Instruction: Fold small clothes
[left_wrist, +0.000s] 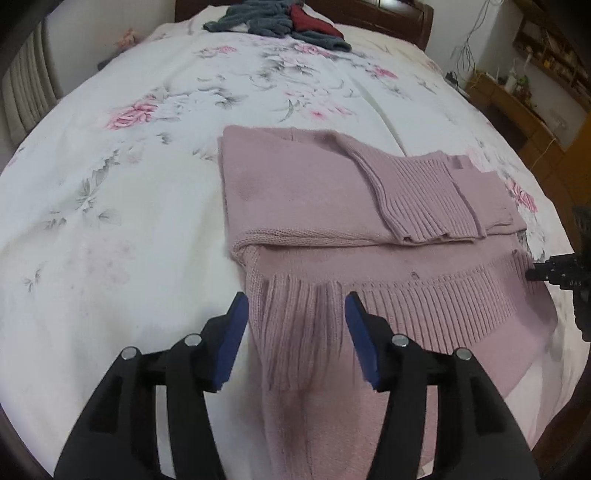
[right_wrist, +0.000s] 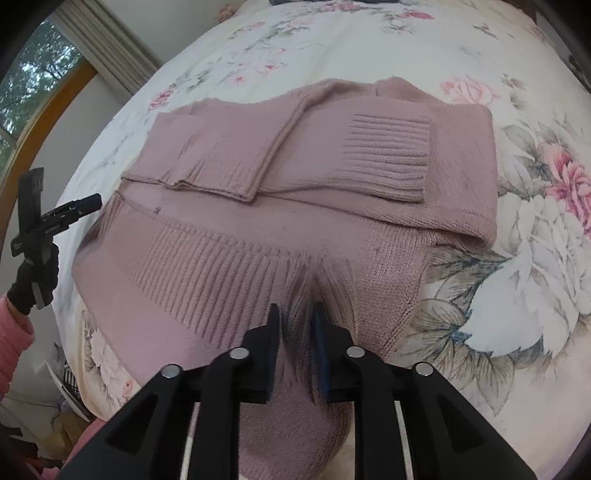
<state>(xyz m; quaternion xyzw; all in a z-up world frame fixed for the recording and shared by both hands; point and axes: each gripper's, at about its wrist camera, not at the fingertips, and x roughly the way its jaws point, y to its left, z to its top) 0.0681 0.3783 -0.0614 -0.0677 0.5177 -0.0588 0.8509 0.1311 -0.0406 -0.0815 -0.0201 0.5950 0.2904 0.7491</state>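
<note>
Pink knit sweater (left_wrist: 295, 192): on floral bed (left_wrist: 129, 184), sleeves folded across body, ribbed hem nearest tongs, long axis running hem-to-collar away from viewer. Grey and red clothes pile (left_wrist: 280, 18): far end of bed, well apart. Wooden shelving (left_wrist: 532, 85): right of bed. Left tongs (left_wrist: 295, 328): spread wide, hem bunched between blue pads, grip uncertain. Right tongs (right_wrist: 295, 325): nearly pressed together, pinching ribbed hem fold. Gloved hand (right_wrist: 33, 273): holds left tongs.
</note>
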